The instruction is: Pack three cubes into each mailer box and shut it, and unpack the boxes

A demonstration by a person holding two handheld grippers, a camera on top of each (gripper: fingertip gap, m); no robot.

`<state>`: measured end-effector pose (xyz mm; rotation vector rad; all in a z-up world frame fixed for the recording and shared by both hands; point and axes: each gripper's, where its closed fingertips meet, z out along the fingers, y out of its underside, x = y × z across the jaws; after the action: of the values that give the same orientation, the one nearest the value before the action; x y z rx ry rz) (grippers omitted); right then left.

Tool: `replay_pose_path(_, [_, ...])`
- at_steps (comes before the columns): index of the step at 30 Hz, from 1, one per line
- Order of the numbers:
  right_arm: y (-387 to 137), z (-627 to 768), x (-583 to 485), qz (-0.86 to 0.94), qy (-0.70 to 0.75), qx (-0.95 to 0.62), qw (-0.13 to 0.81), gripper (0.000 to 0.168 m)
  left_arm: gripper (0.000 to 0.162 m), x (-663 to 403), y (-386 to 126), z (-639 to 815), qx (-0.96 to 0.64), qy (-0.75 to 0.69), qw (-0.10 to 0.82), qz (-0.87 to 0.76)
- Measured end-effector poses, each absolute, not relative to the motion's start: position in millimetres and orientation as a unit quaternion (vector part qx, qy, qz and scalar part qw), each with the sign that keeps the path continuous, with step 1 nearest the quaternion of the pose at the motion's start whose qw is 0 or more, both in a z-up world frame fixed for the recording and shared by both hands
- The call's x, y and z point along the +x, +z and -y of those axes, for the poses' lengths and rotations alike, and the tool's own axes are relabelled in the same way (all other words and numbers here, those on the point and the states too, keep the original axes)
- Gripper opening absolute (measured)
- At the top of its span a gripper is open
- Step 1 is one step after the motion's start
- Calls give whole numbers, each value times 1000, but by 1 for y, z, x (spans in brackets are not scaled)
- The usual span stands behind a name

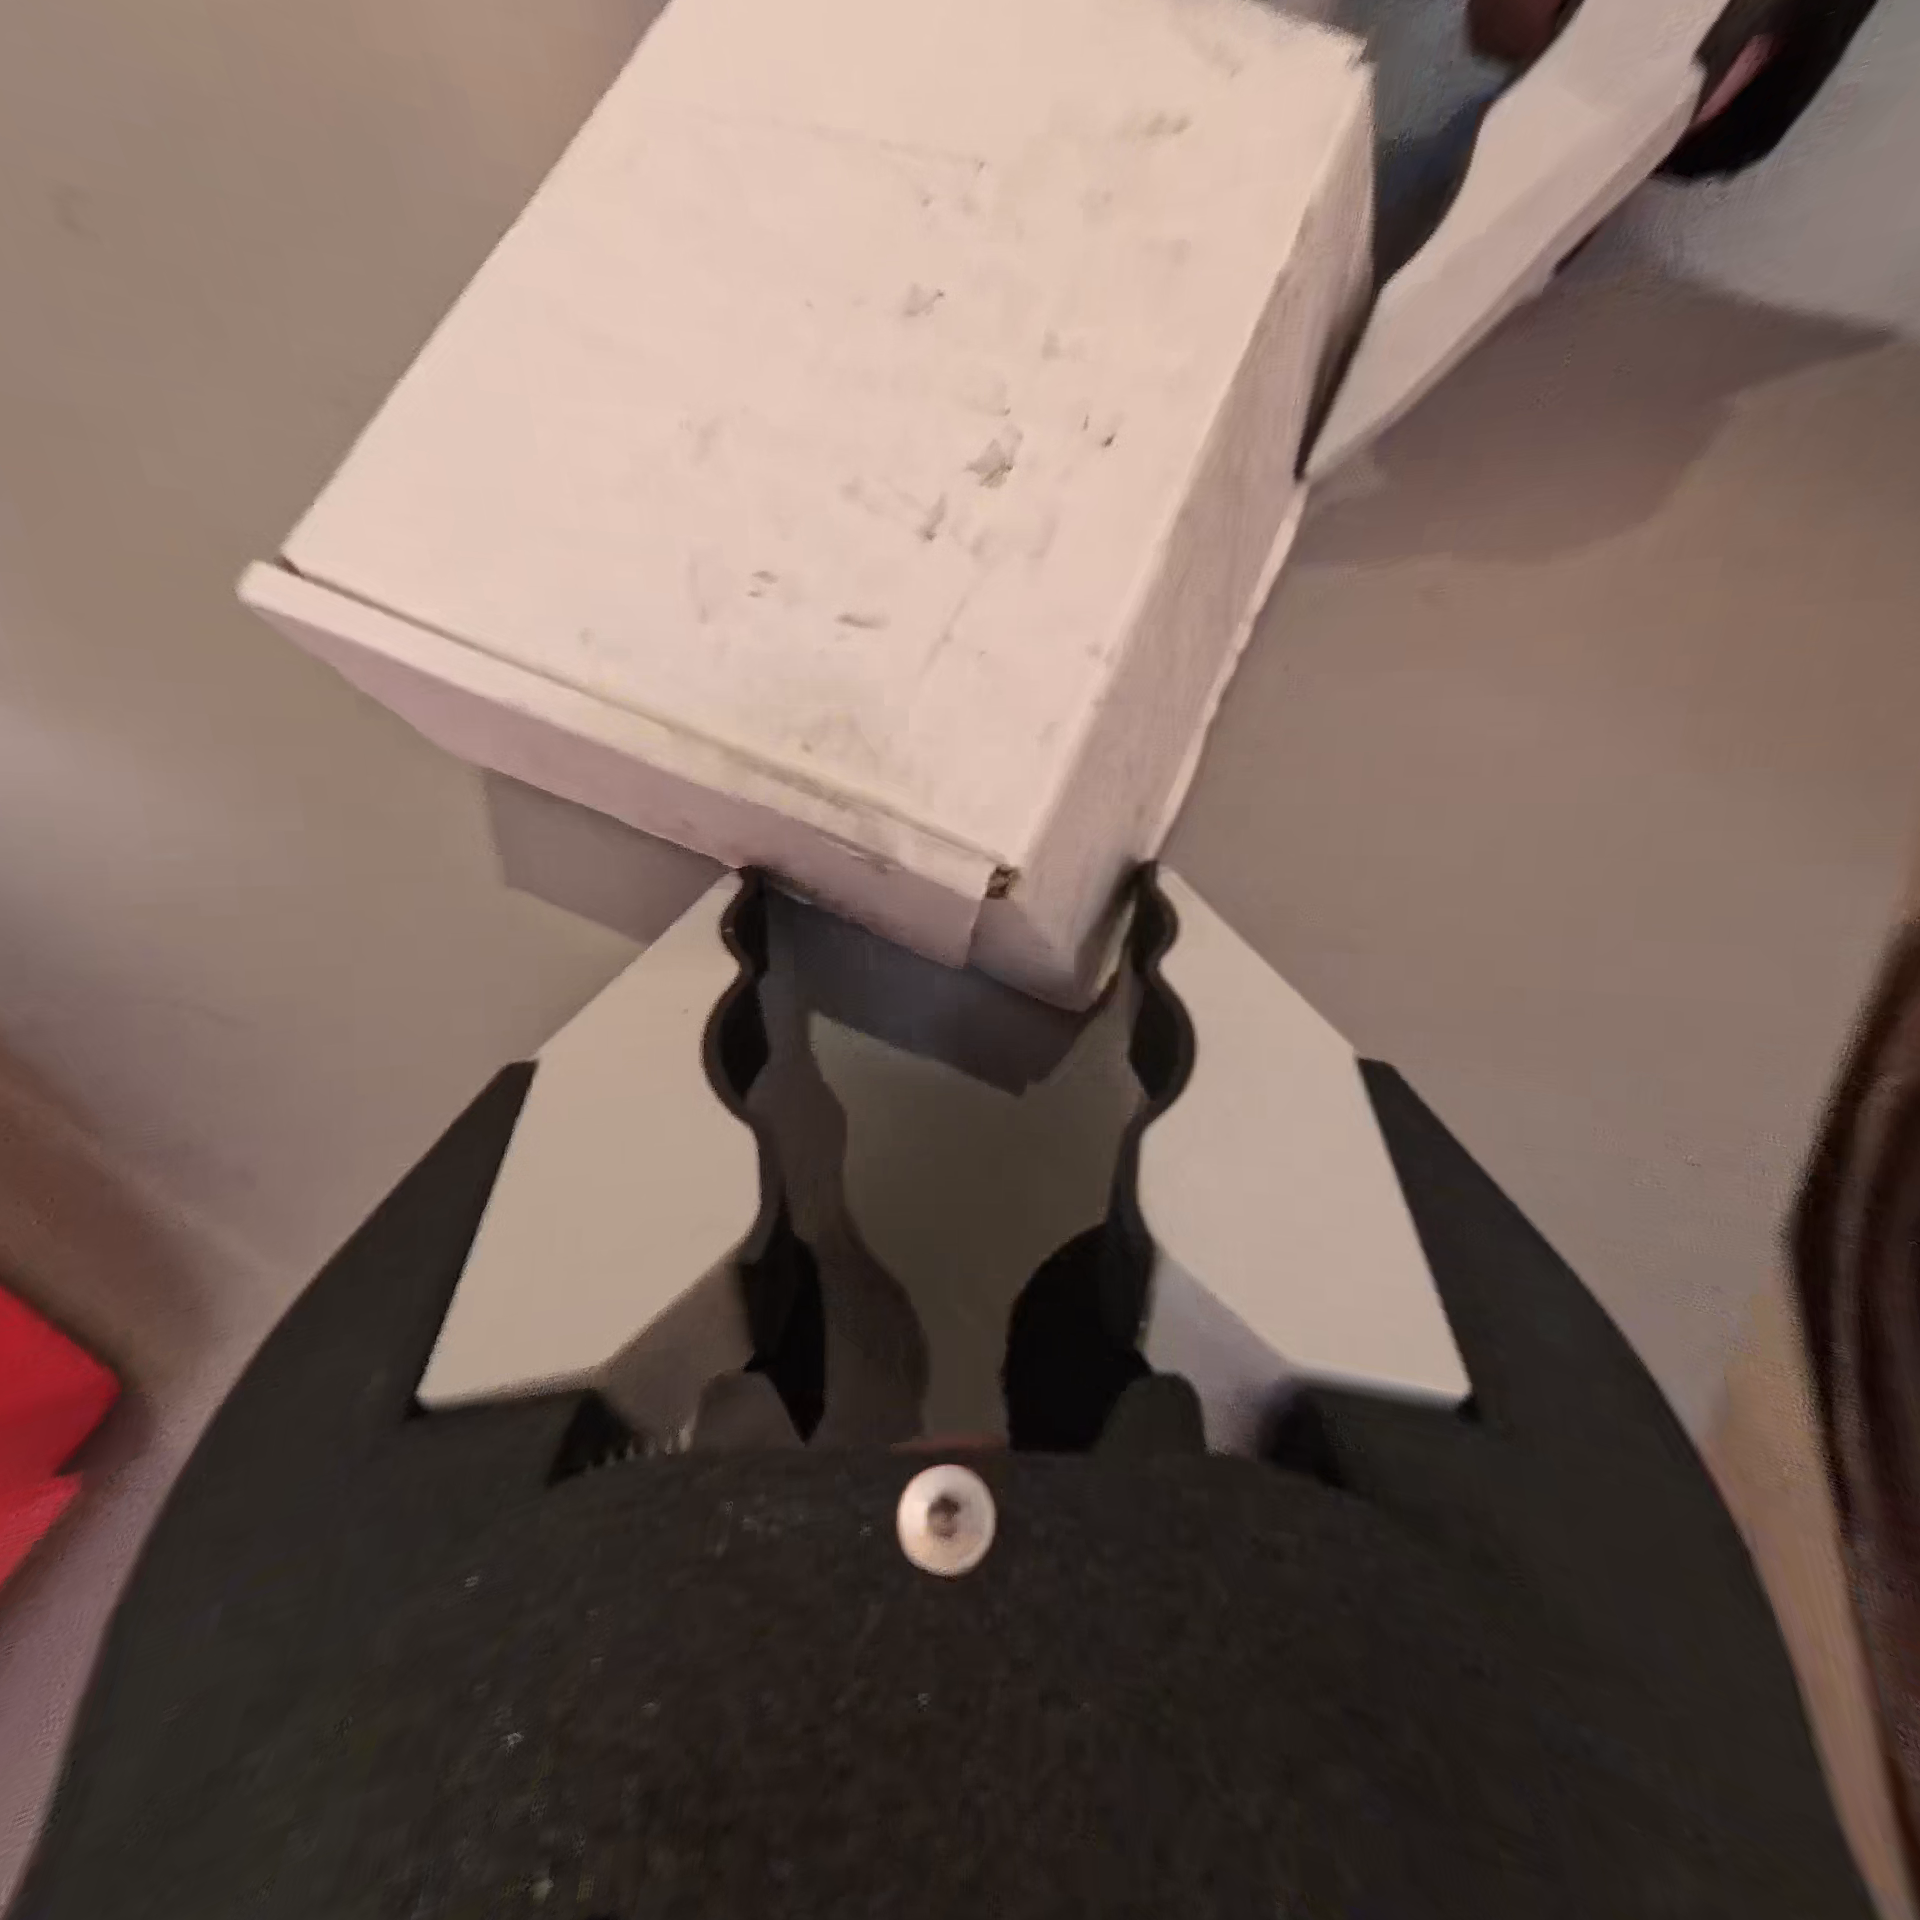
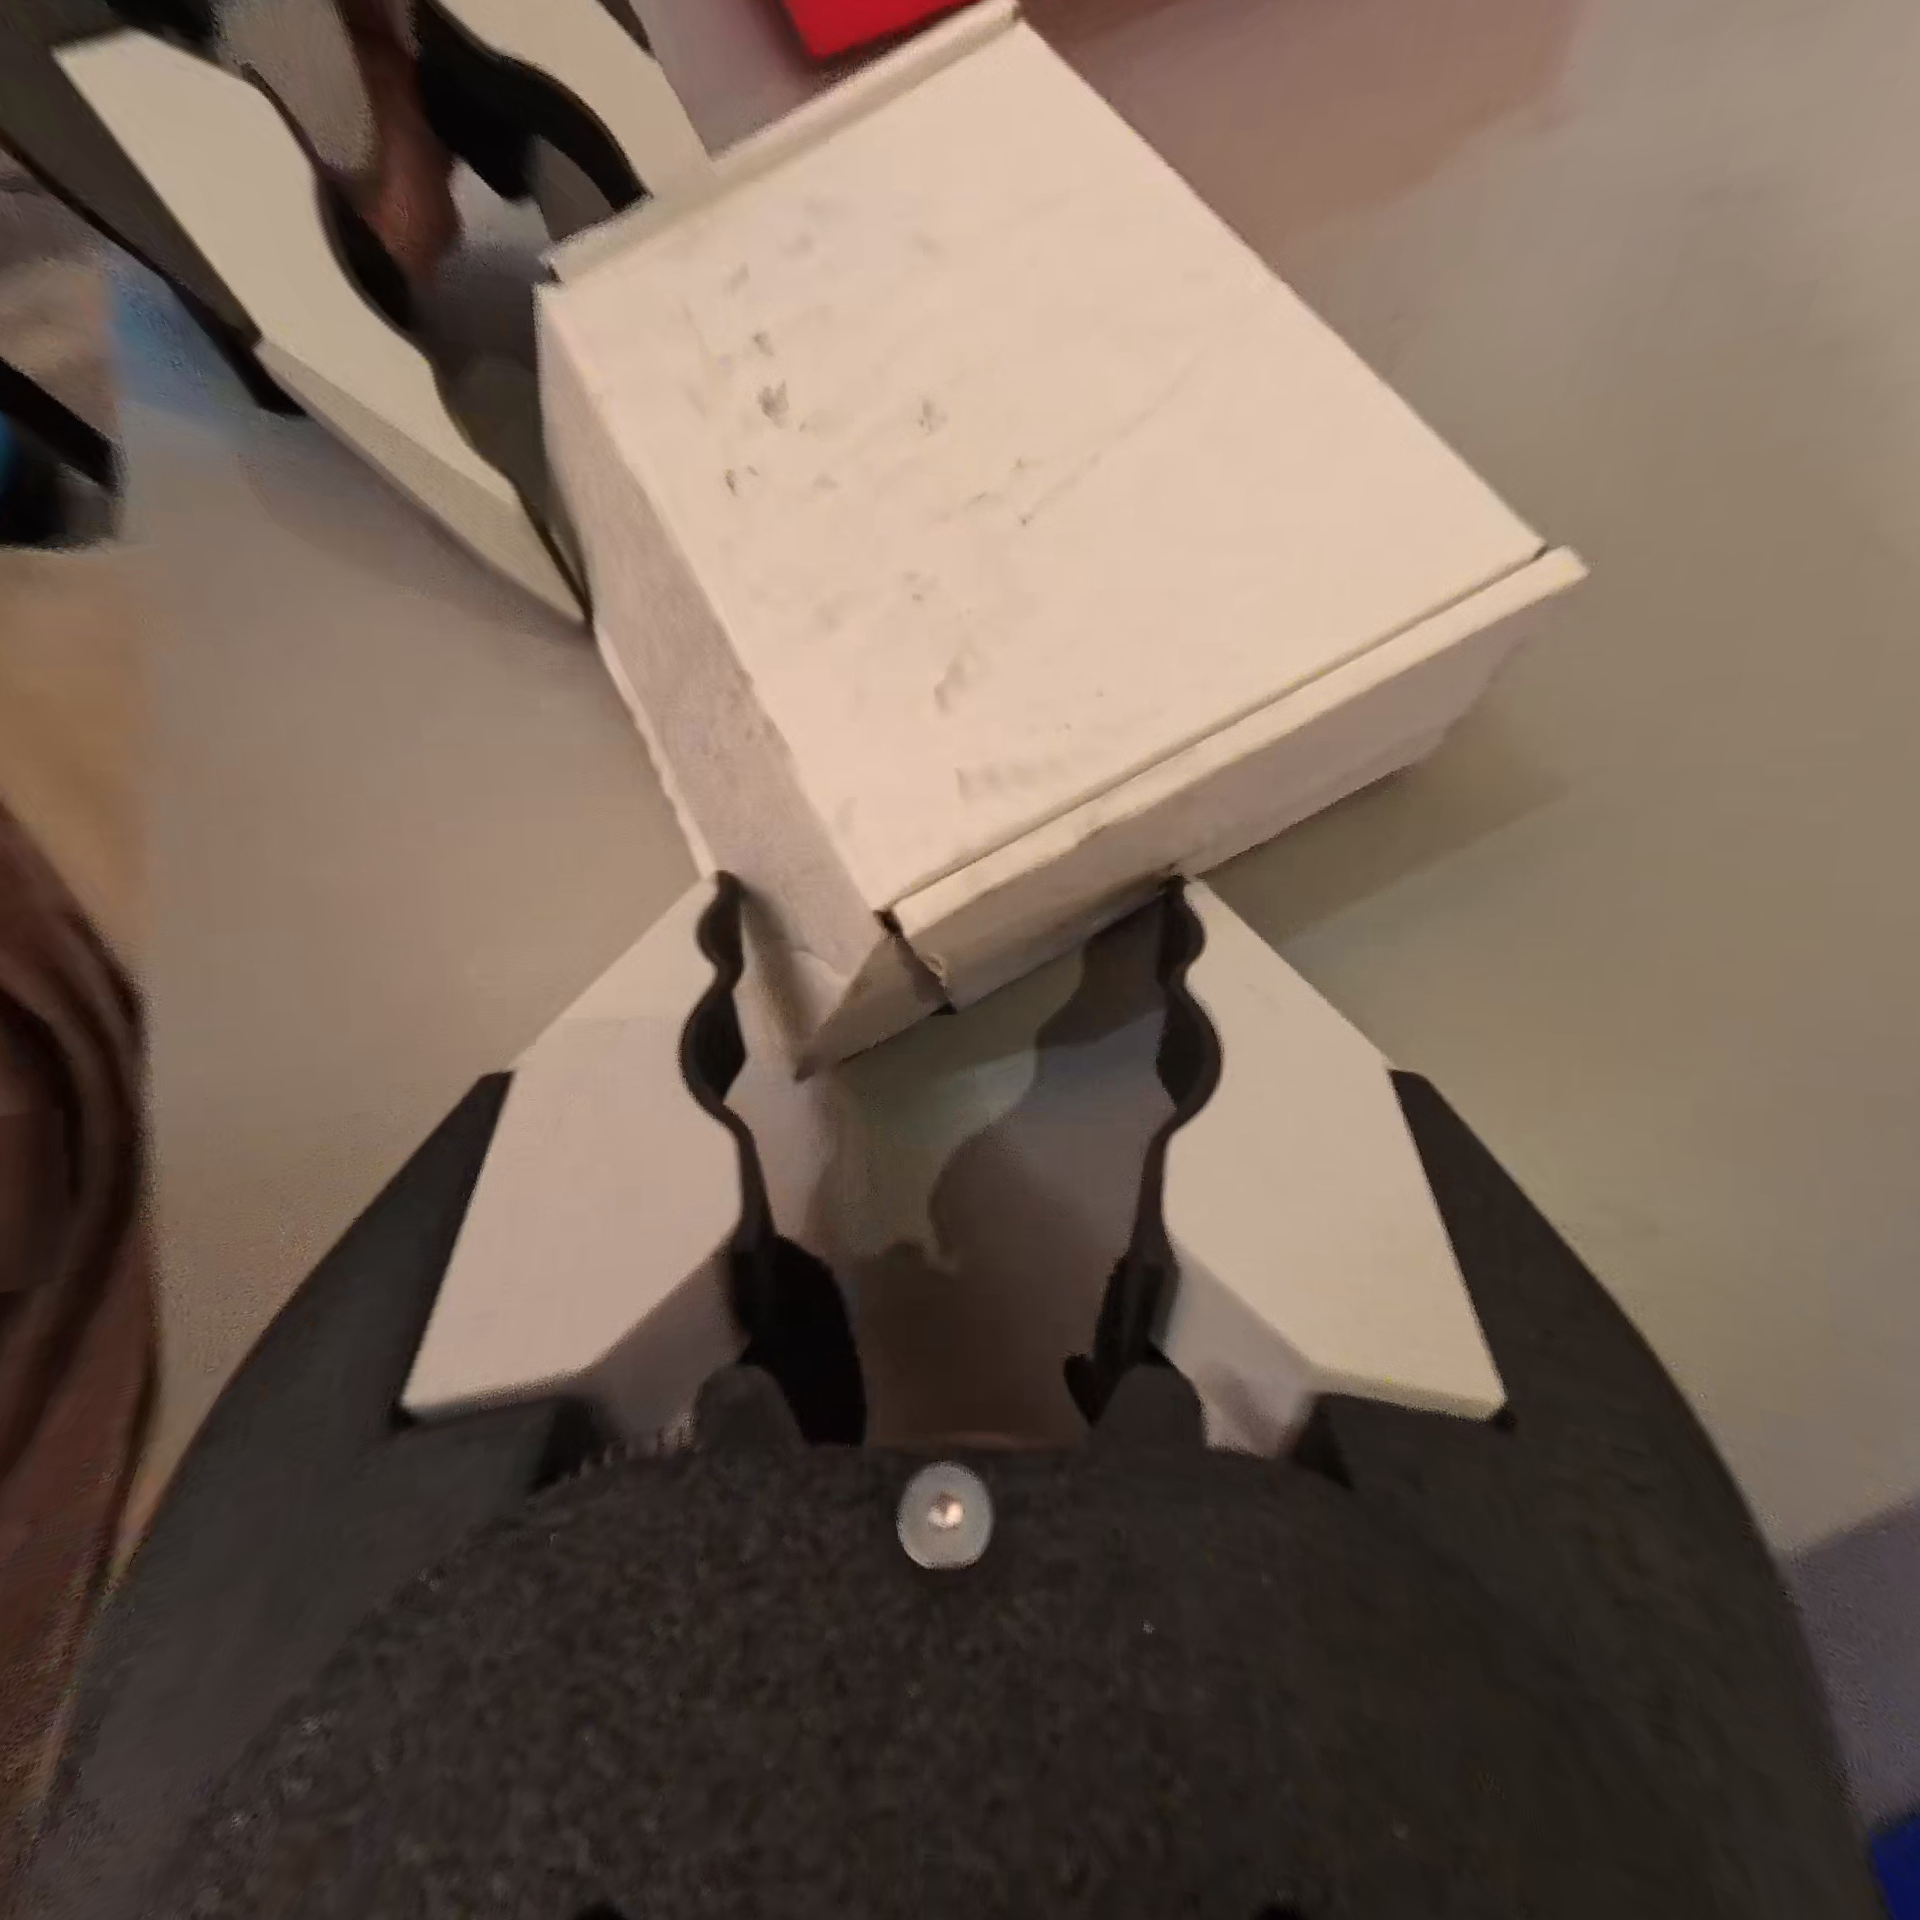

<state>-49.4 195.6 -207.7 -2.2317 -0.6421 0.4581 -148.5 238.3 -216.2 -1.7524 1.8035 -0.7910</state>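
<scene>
I am bracing the shut mailer box with both hand-held grippers, left and right, jaws apart around its near corners; next I judge I must lift its lid.

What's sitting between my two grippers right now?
The shut white mailer box: left gripper and right gripper each straddle a near corner. Both wrist views show it.

Pale grey-beige surface, matte; red flat thing at its left edge; small blue patch, kind unclear

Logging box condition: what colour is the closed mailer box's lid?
White, with grey scuff marks on the mailer box; clearest in the right wrist view.
</scene>
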Motion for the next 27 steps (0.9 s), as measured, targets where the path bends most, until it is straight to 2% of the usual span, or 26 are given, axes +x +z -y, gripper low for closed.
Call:
replay_pose_path(2, [-210, -201, -45, 256, 137, -881, 373, 70, 60, -148, -217, -244, -644, -262, 263, -669])
replay_pose_path(4, [-211, -204, -43, 252, 121, -888, 365, 67, 57, -147, -217, -248, -649, -259, 263, -665])
replay_pose_path(15, [-213, -195, -46, 295, 108, -882, 351, 64, 56, -153, -217, -247, -641, -271, 249, -674])
replay_pose_path(20, [-214, -203, -40, 307, 55, -890, 333, 53, 47, -148, -214, -256, -626, -208, 298, -689])
replay_pose_path(27, [-214, -209, -36, 292, 39, -895, 335, 53, 47, -146, -214, -262, -635, -199, 307, -680])
